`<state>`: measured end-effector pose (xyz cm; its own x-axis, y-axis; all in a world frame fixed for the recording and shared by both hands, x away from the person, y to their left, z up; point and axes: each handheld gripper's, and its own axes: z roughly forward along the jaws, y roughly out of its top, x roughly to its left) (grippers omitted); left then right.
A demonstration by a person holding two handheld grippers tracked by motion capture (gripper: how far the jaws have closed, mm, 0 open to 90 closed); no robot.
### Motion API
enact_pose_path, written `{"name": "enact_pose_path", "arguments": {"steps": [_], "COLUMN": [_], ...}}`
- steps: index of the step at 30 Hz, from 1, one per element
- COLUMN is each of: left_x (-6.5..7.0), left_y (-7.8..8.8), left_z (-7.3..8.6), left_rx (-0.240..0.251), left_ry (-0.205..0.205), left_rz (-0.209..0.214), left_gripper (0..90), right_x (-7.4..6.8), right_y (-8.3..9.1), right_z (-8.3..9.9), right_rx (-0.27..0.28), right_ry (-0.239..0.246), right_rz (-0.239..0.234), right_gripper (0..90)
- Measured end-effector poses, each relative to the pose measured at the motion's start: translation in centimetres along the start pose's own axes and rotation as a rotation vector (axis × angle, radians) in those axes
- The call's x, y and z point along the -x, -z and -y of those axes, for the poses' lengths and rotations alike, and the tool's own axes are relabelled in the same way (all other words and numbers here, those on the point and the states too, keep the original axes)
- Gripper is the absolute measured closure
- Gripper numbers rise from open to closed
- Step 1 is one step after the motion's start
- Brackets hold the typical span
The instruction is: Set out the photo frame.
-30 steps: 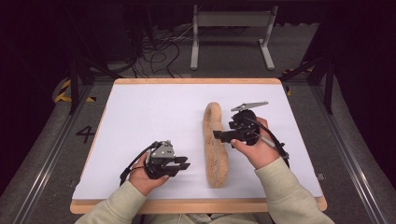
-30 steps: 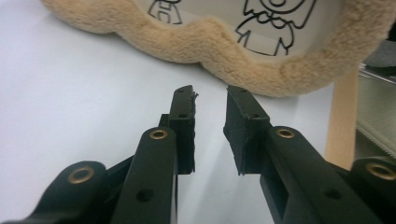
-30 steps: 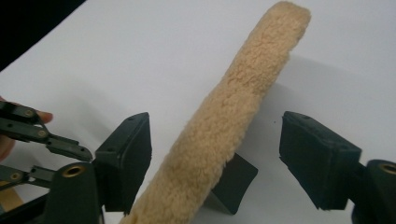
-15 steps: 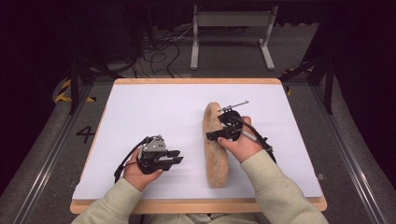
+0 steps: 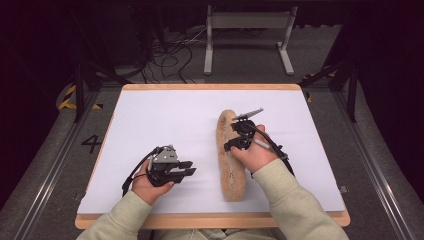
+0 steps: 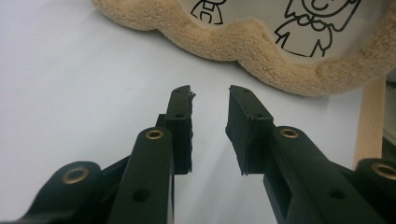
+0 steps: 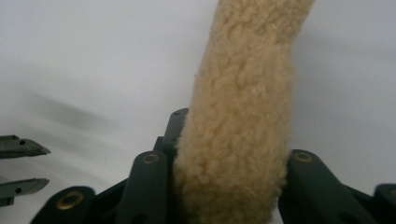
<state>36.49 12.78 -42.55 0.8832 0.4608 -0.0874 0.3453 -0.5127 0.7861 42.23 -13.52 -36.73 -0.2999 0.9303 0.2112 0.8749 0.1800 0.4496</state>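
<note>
While right tongs [image 5: 235,136] just closed on fleece slipper [image 5: 231,170] edge at frame centre, grip shallow, pile may slip; left tongs [image 5: 189,168] narrow, empty, lower left

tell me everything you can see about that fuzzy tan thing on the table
The plush piece is long and narrow, of tan fleece-like pile, lying lengthwise on the white table top, right of centre. The left gripper view shows a wavy fleecy border around a pale panel printed with black-line cartoon figures. The right gripper has just been closing on it; the right gripper view shows its edge squeezed between the fingers. The left gripper rests nearby, apart from it.
</note>
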Motion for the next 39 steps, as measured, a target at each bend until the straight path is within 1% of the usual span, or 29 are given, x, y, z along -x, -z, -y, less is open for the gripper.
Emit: {"name": "enact_pose_path", "arguments": {"steps": [1, 5, 8, 11, 14, 15, 17, 20, 21, 22, 24, 26, 28, 30, 33, 34, 36, 39], "left_x": [0.0, -0.1, -0.1, -0.3, -0.6, -0.6, -0.8, -0.9, -0.9, -1.0, -1.2, -1.3, -1.5, -1.7, -1.9, -2.0, -2.3, -2.7], "left_y": [0.1, 0.2, 0.4, 0.6, 0.9, 0.9, 1.1, 1.4, 1.5, 1.6, 1.9, 2.2, 2.4, 2.7, 3.3, 3.5, 3.9, 4.2], "left_z": [0.0, 0.0, 0.1, 0.2, 0.3, 0.3, 0.4, 0.6, 0.7, 0.7, 0.9, 1.1, 1.3, 1.4, 1.6, 1.7, 1.9, 2.2], "left_rx": [-0.001, 0.006, 0.010, 0.014, 0.022, 0.022, 0.025, 0.027, 0.029, 0.031, 0.034, 0.037, 0.045, 0.049, 0.059, 0.061, 0.068, 0.076], "left_ry": [-0.001, -0.002, 0.002, 0.007, 0.020, 0.020, 0.026, 0.030, 0.037, 0.039, 0.044, 0.054, 0.063, 0.066, 0.077, 0.080, 0.089, 0.106], "left_rz": [0.000, -0.002, -0.006, -0.011, -0.017, -0.019, -0.024, -0.035, -0.036, -0.040, -0.047, -0.055, -0.066, -0.074, -0.086, -0.091, -0.101, -0.106], "left_gripper": [70.8, 70.8, 70.8, 70.8, 70.9, 70.8, 70.9, 70.9, 70.8, 70.8, 70.8, 70.7, 70.7, 70.4, 70.3, 70.2, 70.2, 70.3], "right_x": [0.0, 0.0, 0.0, 0.3, 0.5, 0.5, 0.4, 0.3, 0.3, 0.4, 0.5, 0.4, 0.3, 0.2, 0.2, 0.2, 0.2, 0.2], "right_y": [0.1, 0.2, 0.2, 0.5, 1.3, 1.8, 2.4, 3.5, 3.8, 4.0, 4.5, 4.9, 5.3, 5.6, 5.9, 5.9, 5.9, 5.9], "right_z": [-0.1, -0.3, -0.4, -0.6, -0.9, -1.1, -1.4, -2.1, -2.4, -2.5, -3.0, -3.3, -3.8, -4.2, -4.8, -5.1, -5.4, -5.9], "right_rx": [-0.008, -0.022, -0.020, -0.015, -0.001, 0.002, 0.009, 0.018, 0.020, 0.023, 0.034, 0.039, 0.030, 0.015, -0.001, -0.011, -0.024, -0.032], "right_ry": [-0.018, -0.051, -0.060, -0.061, -0.038, -0.015, 0.014, 0.085, 0.124, 0.147, 0.233, 0.313, 0.376, 0.451, 0.549, 0.585, 0.655, 0.782], "right_rz": [0.002, 0.019, 0.026, 0.014, 0.007, 0.004, 0.000, -0.011, -0.022, -0.029, -0.051, -0.057, -0.055, -0.057, -0.078, -0.076, -0.086, -0.123], "right_gripper": [67.6, 69.4, 70.0, 70.0, 70.0, 70.0, 70.0, 70.0, 69.9, 69.9, 69.8, 69.8, 69.7, 69.6, 69.6, 69.6, 69.6, 69.5]}}
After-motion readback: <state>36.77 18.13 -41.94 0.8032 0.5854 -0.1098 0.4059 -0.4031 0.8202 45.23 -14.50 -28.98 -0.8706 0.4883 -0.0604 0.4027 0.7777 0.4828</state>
